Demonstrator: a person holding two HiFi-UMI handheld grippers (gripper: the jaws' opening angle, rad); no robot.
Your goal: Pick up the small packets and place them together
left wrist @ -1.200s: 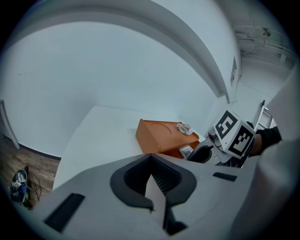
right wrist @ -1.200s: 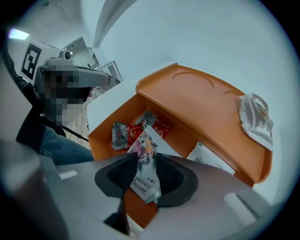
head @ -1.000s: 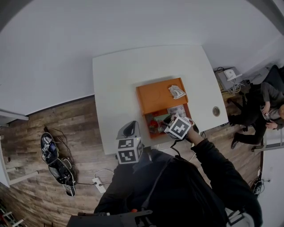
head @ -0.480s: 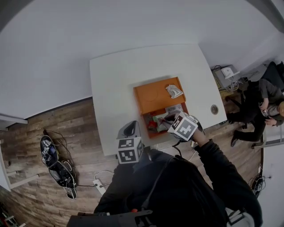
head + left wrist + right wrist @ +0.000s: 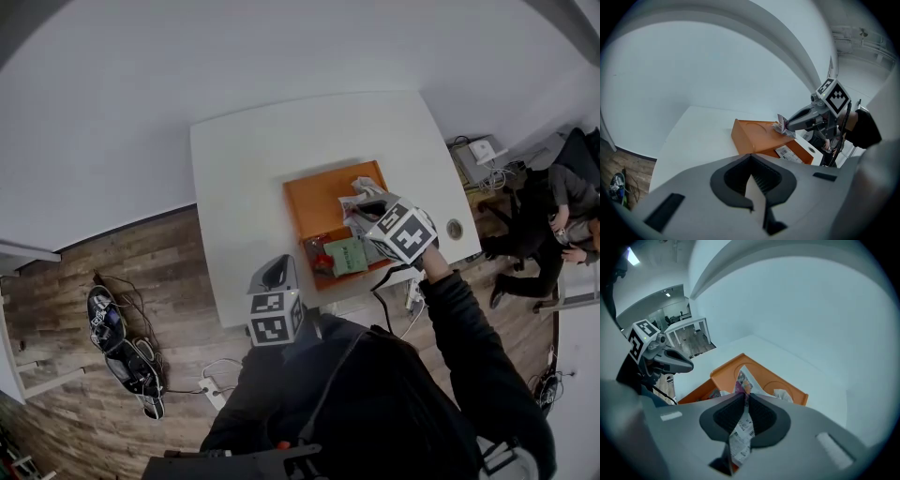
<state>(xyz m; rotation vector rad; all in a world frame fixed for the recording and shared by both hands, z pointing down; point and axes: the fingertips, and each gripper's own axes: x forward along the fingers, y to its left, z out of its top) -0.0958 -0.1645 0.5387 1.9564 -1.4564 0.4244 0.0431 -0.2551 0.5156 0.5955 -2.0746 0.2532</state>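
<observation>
An orange tray (image 5: pixel 319 202) lies on the white table (image 5: pixel 253 169). My right gripper (image 5: pixel 367 208) hangs over the tray's far half, shut on a thin printed packet (image 5: pixel 352 202). Its jaws have just been closing on it. In the right gripper view the packet (image 5: pixel 742 380) stands pinched between the pads (image 5: pixel 725 414). A crumpled white packet (image 5: pixel 367 186) rests on the tray's far corner. A green packet (image 5: pixel 345 255) and a red one (image 5: pixel 322 262) lie in the near half. My left gripper (image 5: pixel 272 275) waits at the table's near edge, fingertips together, nothing in it.
A round cable hole (image 5: pixel 455 228) sits in the table right of the tray. Beyond the right edge a person (image 5: pixel 562 216) sits among cables. On the wooden floor to the left lie shoes (image 5: pixel 122 337) and a power strip (image 5: pixel 211 389).
My right gripper has lifted out of the tray's near half with the printed packet and moved up over the far half. The green packet now shows. The left gripper has stayed put.
</observation>
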